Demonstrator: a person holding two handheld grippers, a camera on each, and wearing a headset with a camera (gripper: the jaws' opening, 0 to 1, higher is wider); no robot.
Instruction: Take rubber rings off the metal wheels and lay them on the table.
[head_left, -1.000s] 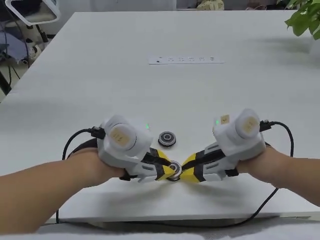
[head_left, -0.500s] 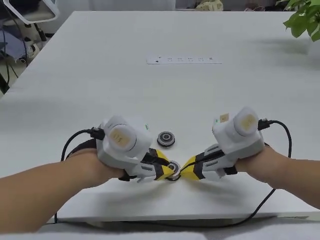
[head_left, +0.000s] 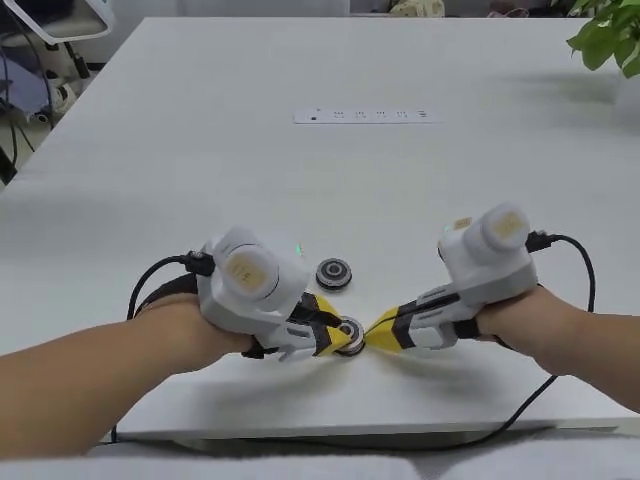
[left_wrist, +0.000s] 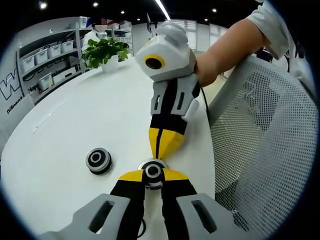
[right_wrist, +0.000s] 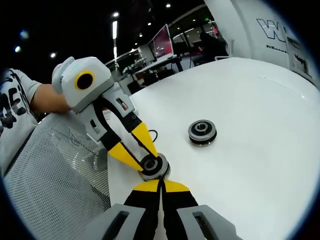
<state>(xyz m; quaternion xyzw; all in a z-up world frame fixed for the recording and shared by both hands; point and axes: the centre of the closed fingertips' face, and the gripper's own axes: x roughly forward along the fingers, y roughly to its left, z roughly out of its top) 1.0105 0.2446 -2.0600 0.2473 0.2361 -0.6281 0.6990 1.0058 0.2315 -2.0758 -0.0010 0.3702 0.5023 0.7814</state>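
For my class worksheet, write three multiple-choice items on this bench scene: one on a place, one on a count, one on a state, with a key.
1. Where does the free wheel lie? A. on the table, just beyond the held wheel; B. on a shelf; C. in a bin.
2. How many wheels are there? A. one; B. two; C. four.
3. The left tongs are: A. wide open; B. lying unheld; C. shut on a wheel.
Key: 1 A, it sits on bare table beyond the held one. 2 B, one held, one free. 3 C, their yellow tips clasp the wheel's sides.
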